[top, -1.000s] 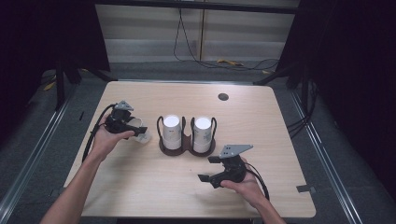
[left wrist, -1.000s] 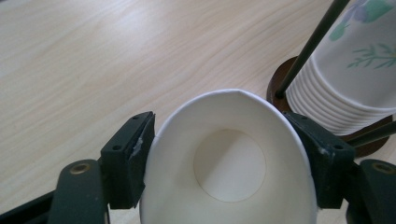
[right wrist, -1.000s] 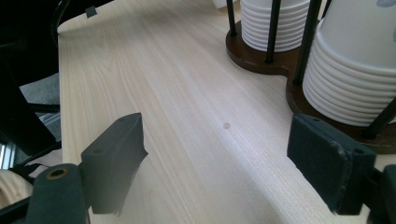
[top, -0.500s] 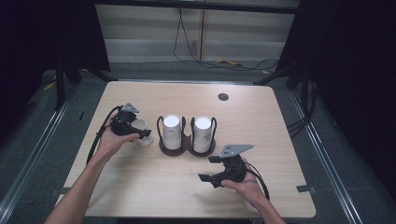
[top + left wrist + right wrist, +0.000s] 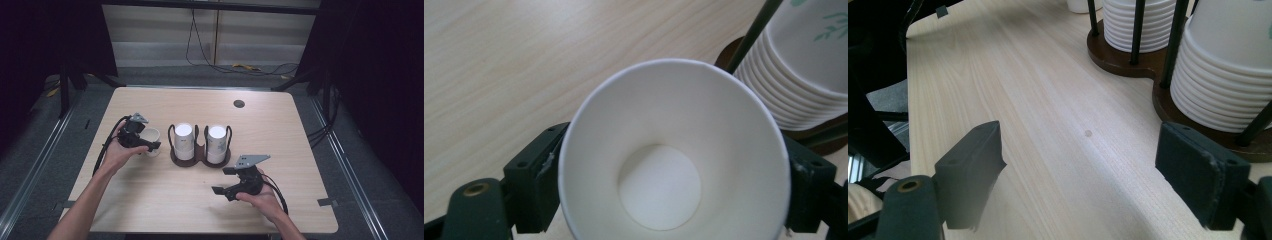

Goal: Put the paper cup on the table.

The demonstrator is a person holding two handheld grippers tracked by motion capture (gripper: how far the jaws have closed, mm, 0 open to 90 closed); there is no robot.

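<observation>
- Cup point(image 5: 674, 155) stands upright on the counter point(image 5: 150, 200), between my left hand-held gripper's point(image 5: 145, 142) jaws, which have just been spreading.
- I lift away straight, without clipping its rim.
- Right hand-held gripper point(image 5: 227, 181) waits, spread and empty.

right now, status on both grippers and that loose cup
Left gripper jaws just opening, paper cup upright between them. Right gripper open, empty, over bare table. Cup holder beside cup, apart.

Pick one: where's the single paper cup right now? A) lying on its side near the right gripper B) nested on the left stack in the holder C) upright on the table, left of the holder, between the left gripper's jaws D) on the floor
C: the paper cup stands upright on the table, left of the holder, between the jaws of the left gripper, which have just been opening.
</observation>
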